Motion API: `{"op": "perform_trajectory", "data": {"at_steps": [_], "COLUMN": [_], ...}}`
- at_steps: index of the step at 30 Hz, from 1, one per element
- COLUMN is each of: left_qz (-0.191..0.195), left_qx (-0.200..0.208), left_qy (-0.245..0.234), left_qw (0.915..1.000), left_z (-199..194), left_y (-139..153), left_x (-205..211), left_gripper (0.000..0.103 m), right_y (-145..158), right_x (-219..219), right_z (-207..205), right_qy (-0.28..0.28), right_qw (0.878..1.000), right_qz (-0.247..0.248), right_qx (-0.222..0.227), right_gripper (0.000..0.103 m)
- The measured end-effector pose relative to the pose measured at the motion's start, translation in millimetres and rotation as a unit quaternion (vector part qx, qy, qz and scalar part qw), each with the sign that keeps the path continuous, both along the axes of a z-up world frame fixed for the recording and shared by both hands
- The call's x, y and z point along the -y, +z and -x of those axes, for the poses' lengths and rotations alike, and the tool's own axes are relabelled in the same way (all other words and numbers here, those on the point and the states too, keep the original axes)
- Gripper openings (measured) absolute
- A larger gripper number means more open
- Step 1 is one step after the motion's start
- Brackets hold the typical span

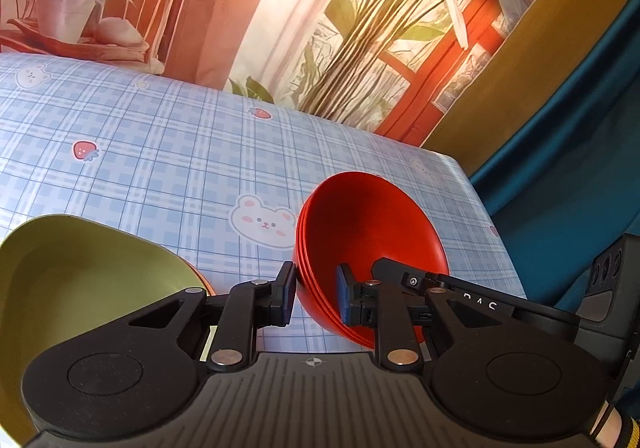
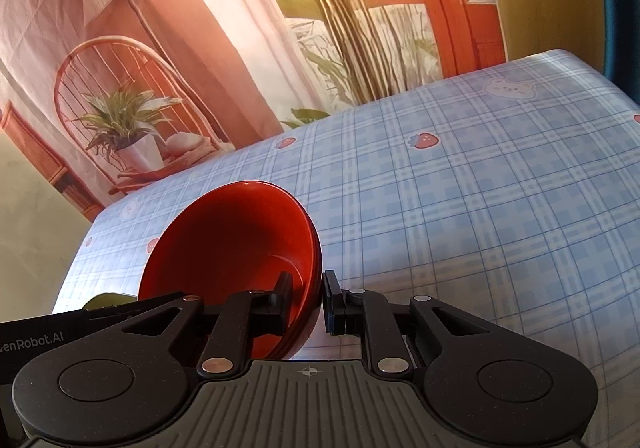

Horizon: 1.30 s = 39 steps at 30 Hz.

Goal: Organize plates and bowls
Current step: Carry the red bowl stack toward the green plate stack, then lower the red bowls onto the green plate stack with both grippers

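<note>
The nested stack of glossy red plastic bowls [image 1: 372, 232] is tilted steeply on edge, its open mouth facing up and away, its lower rim raised off the blue plaid tablecloth [image 1: 168, 151] printed with bears and strawberries; three or more rims show as close bands along its side. The left gripper [image 1: 316, 294] pinches one side of the stack wall, one blue-faced pad inside the bowl and the other pressed on the outer bands; the jaws stand narrow, closed on the rims. In the right wrist view the same red stack [image 2: 236, 244] is seen from the opposite side; the right gripper [image 2: 306, 300] clamps the rim there, left finger inside the bowl, right pad against the outer wall, jaws drawn nearly together on it; part of the left gripper's black body shows at that view's lower left edge. Both tools thus hold the stack between them, on opposing sides.

A shallow olive-green bowl [image 1: 76, 268] lies at the lower left of the left wrist view, near the stack but apart from it; an orange edge shows beneath its right rim, what it belongs to cannot be told. Behind the table hangs a printed fabric backdrop [image 2: 224, 47] showing a potted plant, a chair and a red window frame; teal cloth [image 1: 580, 167] hangs at the right.
</note>
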State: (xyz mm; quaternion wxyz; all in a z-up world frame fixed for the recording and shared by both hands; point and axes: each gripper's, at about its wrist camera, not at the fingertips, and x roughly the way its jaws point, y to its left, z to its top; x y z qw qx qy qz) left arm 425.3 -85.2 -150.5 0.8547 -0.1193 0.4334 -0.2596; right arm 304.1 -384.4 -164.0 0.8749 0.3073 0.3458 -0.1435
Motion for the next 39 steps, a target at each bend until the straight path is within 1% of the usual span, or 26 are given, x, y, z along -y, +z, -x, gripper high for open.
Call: {"op": "perform_trajectory", "data": {"at_steps": [2,10,18,31,39], "left_qz": [0.003,0.003,-0.002,-0.012,-0.013], "left_qx": [0.007,0.014,0.029,0.030,0.021], "left_qy": [-0.003,-0.008,-0.014,-0.005,0.019], "left_qw": [1.0000,0.9999,0.9995,0.9995,0.9995], "left_z": [5.4,25.2,37.0,49.3,53.1], "left_y": [6.9,22.8,32.1,31.4,24.2], "left_x": [-2.1,-12.1,-29.7,-64.3,-98.1], "left_gripper": [0.023,0.023,0.023,0.024,0.024], "right_y": [6.9,29.9,38.5,35.4,27.4], "right_x": [-3.0,-17.2,-39.9,-74.8,-104.3], "right_z": [4.4,19.6,23.2,6.8,-12.4], "right_qy": [0.000,-0.001,0.011,0.043,0.078], "right_qw": [1.000,1.000,0.999,0.999,0.997], "right_qz": [0.004,0.014,0.016,0.012,0.004], "right_qx": [0.004,0.021,0.025,0.021,0.015], "right_gripper": [0.015,0.015,0.015,0.015,0.015]}}
